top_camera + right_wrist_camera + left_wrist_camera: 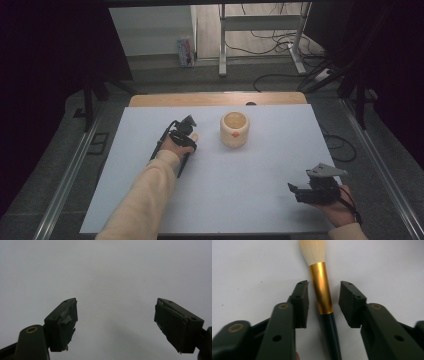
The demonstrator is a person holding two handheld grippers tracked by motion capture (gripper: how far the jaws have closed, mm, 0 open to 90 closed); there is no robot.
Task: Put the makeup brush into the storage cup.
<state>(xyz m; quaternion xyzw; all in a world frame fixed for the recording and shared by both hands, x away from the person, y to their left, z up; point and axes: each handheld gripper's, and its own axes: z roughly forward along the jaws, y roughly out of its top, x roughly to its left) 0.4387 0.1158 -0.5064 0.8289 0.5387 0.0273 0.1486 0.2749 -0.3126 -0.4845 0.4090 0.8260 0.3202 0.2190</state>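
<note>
From the high view, the left gripper (192, 131) sits on the white table (240, 200) just left of a cream cup (234, 129); the right gripper (295, 189) rests well apart near the table's front right. In the left gripper view, a makeup brush (322, 292) lies flat between spread jaws, with gaps either side; light and probably slick, its stiff gold ferrule is the place to pinch, not the soft bristles. In the right gripper view, the jaws stand wide over bare table.

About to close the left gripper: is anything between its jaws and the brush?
Nothing visible. The brush lies on the white table between the left gripper's open jaws, with bare gaps on both sides of its gold ferrule.
</note>
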